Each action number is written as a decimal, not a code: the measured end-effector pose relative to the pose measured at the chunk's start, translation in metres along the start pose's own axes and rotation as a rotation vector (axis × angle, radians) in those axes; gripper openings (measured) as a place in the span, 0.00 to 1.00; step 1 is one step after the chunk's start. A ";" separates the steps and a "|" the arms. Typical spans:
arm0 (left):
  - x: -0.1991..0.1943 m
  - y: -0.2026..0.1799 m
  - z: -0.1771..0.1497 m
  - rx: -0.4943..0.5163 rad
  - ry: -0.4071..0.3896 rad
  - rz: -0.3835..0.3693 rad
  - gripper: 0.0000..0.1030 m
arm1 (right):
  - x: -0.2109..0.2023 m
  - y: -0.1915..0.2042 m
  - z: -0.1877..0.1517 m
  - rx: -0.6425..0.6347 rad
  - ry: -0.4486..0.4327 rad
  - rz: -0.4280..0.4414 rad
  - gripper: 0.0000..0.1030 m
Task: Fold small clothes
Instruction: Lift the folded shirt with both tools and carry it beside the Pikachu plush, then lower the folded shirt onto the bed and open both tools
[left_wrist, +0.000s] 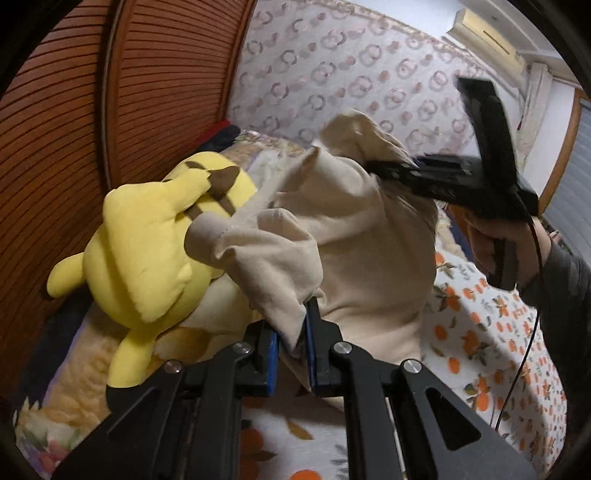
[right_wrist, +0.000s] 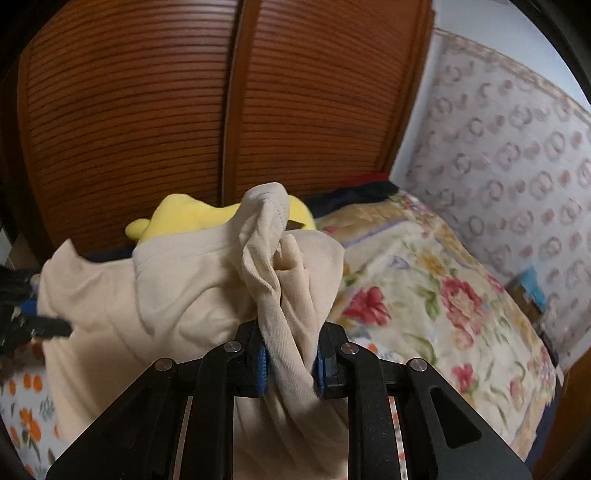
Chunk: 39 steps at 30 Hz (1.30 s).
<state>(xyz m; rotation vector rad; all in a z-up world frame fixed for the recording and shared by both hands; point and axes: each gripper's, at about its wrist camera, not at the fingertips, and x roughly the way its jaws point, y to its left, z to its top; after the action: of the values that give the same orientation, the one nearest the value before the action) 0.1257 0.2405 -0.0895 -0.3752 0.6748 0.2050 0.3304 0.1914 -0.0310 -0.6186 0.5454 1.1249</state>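
**Beige top up in the air, pinched at both ends**

Left to right: yellow plush toy (left_wrist: 147, 240) on the bed (left_wrist: 480, 332), then the left gripper (left_wrist: 291, 347) with fingers clamped on a bunched edge of the beige top (left_wrist: 362, 258), then the right gripper (right_wrist: 290, 363) squeezing a thick wad. The top hangs above the bed. It looks light, floppy, stretchy, so I'd grab seams or corners, not the middle.

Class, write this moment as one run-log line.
left gripper: shut on beige garment | right gripper: shut on beige garment | garment: lifted, unfolded | yellow plush toy: behind
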 end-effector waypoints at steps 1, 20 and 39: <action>-0.002 0.002 -0.004 0.000 0.006 0.012 0.09 | 0.009 0.001 0.003 -0.003 0.010 0.013 0.17; -0.006 0.001 -0.008 0.033 0.036 0.035 0.27 | -0.001 -0.059 -0.056 0.391 0.129 0.030 0.45; -0.038 -0.026 0.001 0.120 -0.056 0.054 0.46 | -0.045 -0.067 -0.045 0.378 0.002 -0.167 0.15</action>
<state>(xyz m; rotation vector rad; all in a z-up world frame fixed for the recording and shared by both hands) 0.1056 0.2146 -0.0572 -0.2360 0.6397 0.2248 0.3737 0.1104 -0.0211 -0.3301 0.6748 0.8350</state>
